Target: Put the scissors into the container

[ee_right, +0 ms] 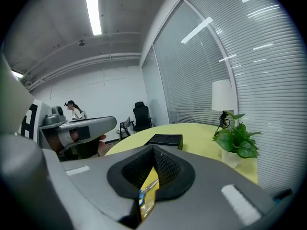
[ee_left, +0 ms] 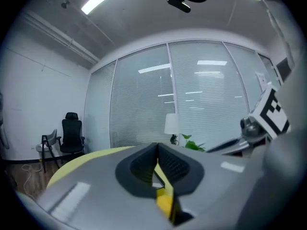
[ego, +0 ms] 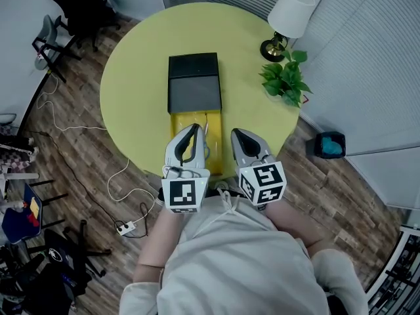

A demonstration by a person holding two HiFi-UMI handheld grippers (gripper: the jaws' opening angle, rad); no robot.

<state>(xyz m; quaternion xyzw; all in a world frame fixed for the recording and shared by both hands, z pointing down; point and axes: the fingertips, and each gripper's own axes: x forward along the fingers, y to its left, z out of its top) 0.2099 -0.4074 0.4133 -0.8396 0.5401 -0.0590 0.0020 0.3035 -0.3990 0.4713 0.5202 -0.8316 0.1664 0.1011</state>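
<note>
A yellow open container [ego: 214, 119] lies on the round yellow-green table [ego: 138, 58], butted against a black box [ego: 194, 83]. The scissors [ee_right: 144, 194], with a blue handle, show only as a sliver through the slit under the right jaws, lying on yellow. My left gripper [ego: 195, 129] hovers over the container's near end, its jaws shut with nothing between them. The right gripper [ego: 237, 134] hangs just to the right of it, over the table's front edge, jaws also together. The left gripper view [ee_left: 157, 147] shows only yellow below its closed pads.
A white lamp [ego: 290, 13] and a potted plant [ego: 285, 79] stand at the table's right rim. A black office chair [ego: 79, 5] is at the back left, a blue bin [ego: 328, 144] on the floor to the right, and cables with a power strip [ego: 126, 227] to the left.
</note>
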